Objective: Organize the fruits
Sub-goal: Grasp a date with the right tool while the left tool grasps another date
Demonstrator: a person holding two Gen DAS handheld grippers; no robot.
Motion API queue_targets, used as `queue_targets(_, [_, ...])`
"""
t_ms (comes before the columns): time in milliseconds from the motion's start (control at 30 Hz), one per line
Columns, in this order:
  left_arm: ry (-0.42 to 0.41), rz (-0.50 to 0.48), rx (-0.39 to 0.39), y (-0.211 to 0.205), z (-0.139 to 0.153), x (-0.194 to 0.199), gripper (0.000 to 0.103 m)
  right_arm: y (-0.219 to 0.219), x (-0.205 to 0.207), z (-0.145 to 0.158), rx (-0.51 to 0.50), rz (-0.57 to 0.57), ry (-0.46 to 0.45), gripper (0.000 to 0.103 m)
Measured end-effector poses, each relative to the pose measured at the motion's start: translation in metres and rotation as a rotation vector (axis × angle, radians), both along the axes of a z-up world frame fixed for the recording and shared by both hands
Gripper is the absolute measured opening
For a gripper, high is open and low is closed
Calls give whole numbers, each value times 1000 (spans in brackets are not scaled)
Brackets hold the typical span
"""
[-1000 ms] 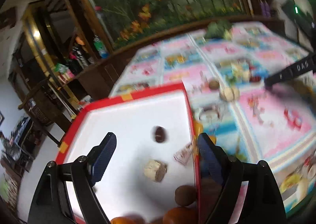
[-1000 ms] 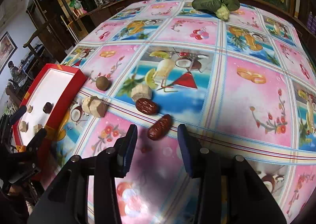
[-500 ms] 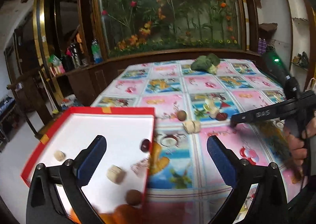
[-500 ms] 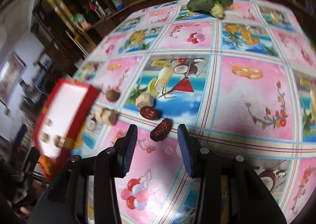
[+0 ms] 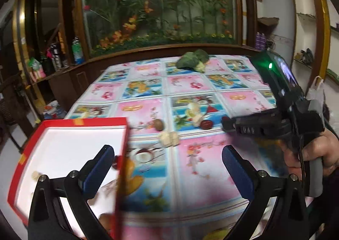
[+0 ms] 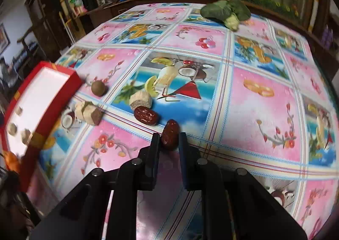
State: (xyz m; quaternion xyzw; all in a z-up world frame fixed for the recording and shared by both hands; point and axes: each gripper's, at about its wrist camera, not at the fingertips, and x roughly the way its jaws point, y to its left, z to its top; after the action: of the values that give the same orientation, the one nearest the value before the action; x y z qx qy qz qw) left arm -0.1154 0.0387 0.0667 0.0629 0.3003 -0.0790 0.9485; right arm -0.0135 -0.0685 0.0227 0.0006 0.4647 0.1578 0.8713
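Observation:
My right gripper (image 6: 168, 141) is shut on a red date (image 6: 170, 136) at the table surface. A second red date (image 6: 146, 115) lies just left of it, with a pale cut chunk (image 6: 140, 100), a stack of pale chunks (image 6: 88, 112) and a brown round fruit (image 6: 98, 88) further left. My left gripper (image 5: 167, 166) is open and empty, above the right wall of the red tray (image 5: 121, 168). The tray (image 6: 53, 100) holds several small fruits. The right gripper's body (image 5: 273, 121) shows at the right of the left wrist view.
A green leafy vegetable (image 6: 227, 12) lies at the table's far end. The fruit-print tablecloth (image 6: 254, 102) covers the table. Shelves with bottles (image 5: 61, 55) stand beyond the far left edge. The tray overhangs the table's left side.
My right gripper has closed on the date that lay between its fingers. My left gripper has opened wide and swung right, from over the tray to its right wall.

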Motion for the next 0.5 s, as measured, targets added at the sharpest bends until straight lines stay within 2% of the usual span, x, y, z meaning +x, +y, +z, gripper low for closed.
queue_targets(100, [23, -9, -3, -16, 2, 15, 101, -20, 4, 9, 57, -58, -14, 19])
queue_targets(233, [87, -40, 20, -45, -6, 45, 96, -71, 8, 25, 246, -192, -16, 19])
queue_targets(300, [150, -39, 16, -55, -15, 61, 82, -90, 8, 33, 293, -253, -37, 19])
queue_targets(400, [264, 4, -18, -63, -34, 89, 70, -105, 9, 34, 366, -301, -24, 19])
queue_targets(500, [335, 43, -51, -65, -49, 106, 66, -108, 9, 34, 391, -314, -7, 19])
